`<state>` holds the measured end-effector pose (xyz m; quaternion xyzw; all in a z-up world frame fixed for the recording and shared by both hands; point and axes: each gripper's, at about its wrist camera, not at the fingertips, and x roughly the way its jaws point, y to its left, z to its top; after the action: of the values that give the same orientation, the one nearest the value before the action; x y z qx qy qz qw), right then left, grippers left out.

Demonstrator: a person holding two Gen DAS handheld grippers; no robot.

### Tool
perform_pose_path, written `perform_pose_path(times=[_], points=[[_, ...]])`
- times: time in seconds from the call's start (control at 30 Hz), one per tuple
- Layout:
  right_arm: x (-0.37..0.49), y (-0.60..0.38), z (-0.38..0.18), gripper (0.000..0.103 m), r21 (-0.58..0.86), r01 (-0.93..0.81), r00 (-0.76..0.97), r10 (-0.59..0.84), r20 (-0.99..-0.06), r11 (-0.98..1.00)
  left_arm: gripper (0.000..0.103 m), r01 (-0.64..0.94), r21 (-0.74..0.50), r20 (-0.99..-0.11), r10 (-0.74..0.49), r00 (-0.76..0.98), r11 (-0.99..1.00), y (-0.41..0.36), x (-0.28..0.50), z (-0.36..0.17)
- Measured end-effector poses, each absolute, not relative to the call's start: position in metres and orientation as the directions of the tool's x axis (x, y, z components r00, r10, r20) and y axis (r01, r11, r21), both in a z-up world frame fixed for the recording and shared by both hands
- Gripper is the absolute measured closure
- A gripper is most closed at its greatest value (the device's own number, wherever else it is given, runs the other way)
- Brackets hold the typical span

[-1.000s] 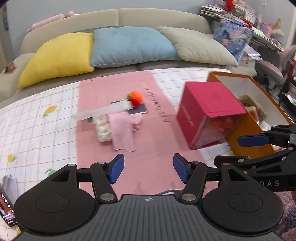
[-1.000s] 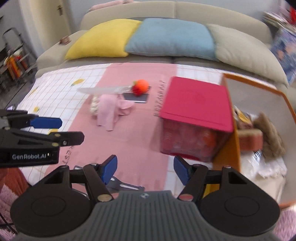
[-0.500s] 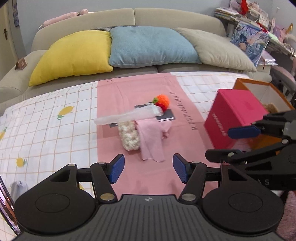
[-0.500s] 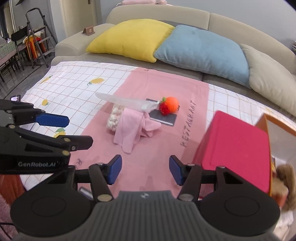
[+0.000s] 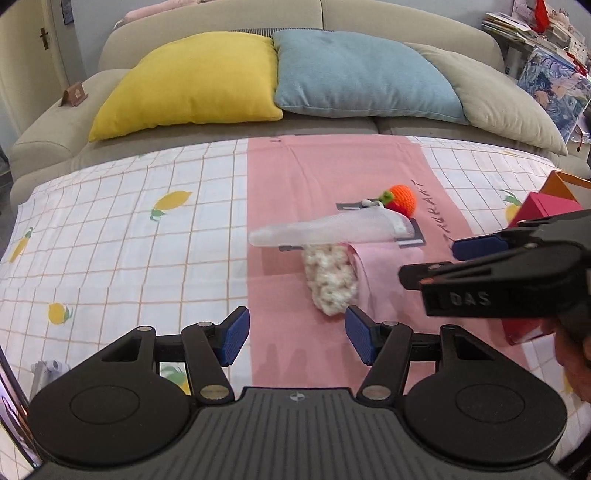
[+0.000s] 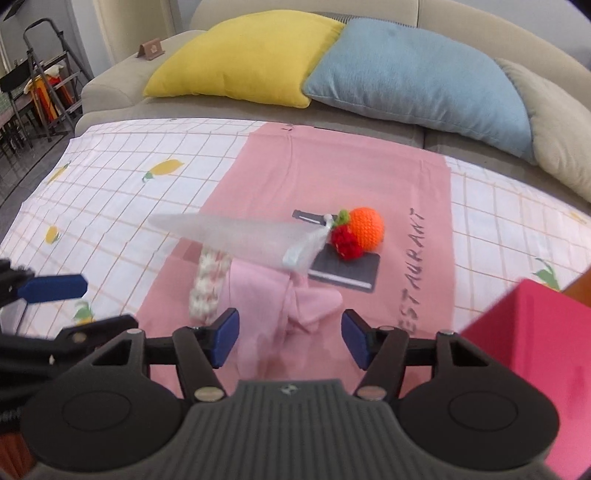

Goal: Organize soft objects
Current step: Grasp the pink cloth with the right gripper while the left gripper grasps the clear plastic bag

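Just ahead of the right gripper (image 6: pixel 288 338), on the pink cloth runner with dark lettering (image 6: pixel 369 177), lies the pile of soft things: a pale pink folded cloth (image 6: pixel 275 299) reaches down to a spot just in front of its blue pads, which stand apart and are opening with nothing pressed between them. Left of the pink cloth sits a cream-and-white knitted piece (image 6: pixel 207 288). Across both, farther from the gripper, lies a translucent white mesh pouch, long and tapered (image 6: pixel 236 236), its wide end resting on a dark flat notebook-like slab (image 6: pixel 347 269). On that slab's far edge sits an orange crocheted ball with a red and green tuft (image 6: pixel 364 225).

The left gripper (image 5: pixel 295 338) hovers over the same runner with its jaws spread and empty; the knitted piece (image 5: pixel 330 275) lies just beyond its right pad, the pouch (image 5: pixel 332 230) farther on. The right gripper's black body (image 5: pixel 517 273) crosses the right side of this view.

To the right gripper's right stands a magenta box (image 6: pixel 546 354); an orange box edge shows behind it. Under the runner is a white checked sheet with lemon prints (image 5: pixel 122 229). Beyond, a beige sofa (image 5: pixel 221 14) carries yellow (image 5: pixel 192 77), blue (image 5: pixel 354 74) and beige (image 5: pixel 491 92) cushions.
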<state>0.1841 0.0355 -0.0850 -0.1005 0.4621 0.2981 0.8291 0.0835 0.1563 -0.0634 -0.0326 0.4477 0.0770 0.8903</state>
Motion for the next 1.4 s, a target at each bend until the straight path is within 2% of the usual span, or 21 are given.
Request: perform_pose_path(times=[0.1, 0.23, 0.43, 0.5, 0.57, 0.6, 0.9, 1.2, 1.4], points=[[0.196, 0.048, -0.093, 0.034, 0.134, -0.570, 0.381, 0.405, -0.831, 0.811, 0.032, -0.153, 0.012, -0.794, 0.103, 0.599, 0.988, 0.161, 0.088, -0.064], [0.206, 0.062, -0.105, 0.035, 0.171, -0.549, 0.345, 0.409, -0.845, 0.818, 0.032, -0.152, 0.025, -0.797, 0.111, 0.594, 0.988, 0.164, 0.093, -0.067], [0.209, 0.070, -0.116, 0.065, 0.198, -0.558, 0.309, 0.423, -0.852, 0.806, 0.032, -0.154, 0.016, -0.798, 0.105, 0.593, 0.988, 0.166, 0.096, -0.069], [0.210, 0.069, -0.116, 0.082, 0.201, -0.565, 0.303, 0.427, -0.852, 0.801, 0.032, -0.146, 0.018, -0.797, 0.103, 0.595, 0.989, 0.164, 0.096, -0.070], [0.209, 0.066, -0.114, 0.092, 0.199, -0.572, 0.307, 0.433, -0.847, 0.795, 0.032, -0.135, 0.021, -0.794, 0.099, 0.600, 0.991, 0.163, 0.096, -0.070], [0.208, 0.065, -0.113, 0.093, 0.201, -0.577, 0.305, 0.437, -0.846, 0.792, 0.032, -0.127, 0.025, -0.792, 0.097, 0.603, 0.992, 0.162, 0.096, -0.070], [0.198, 0.032, -0.082, 0.096, 0.161, -0.583, 0.367, 0.435, -0.822, 0.796, 0.032, 0.005, 0.113, -0.754, 0.083, 0.652, 0.994, 0.150, 0.105, -0.063], [0.218, 0.012, -0.083, 0.095, 0.168, -0.523, 0.383, 0.406, -0.830, 0.836, 0.021, 0.257, 0.318, -0.751, 0.077, 0.656, 0.912, 0.117, 0.136, -0.076], [0.214, 0.011, -0.084, 0.095, 0.171, -0.527, 0.372, 0.407, -0.835, 0.832, 0.021, 0.287, 0.305, -0.803, 0.083, 0.590, 0.908, 0.116, 0.171, -0.101]])
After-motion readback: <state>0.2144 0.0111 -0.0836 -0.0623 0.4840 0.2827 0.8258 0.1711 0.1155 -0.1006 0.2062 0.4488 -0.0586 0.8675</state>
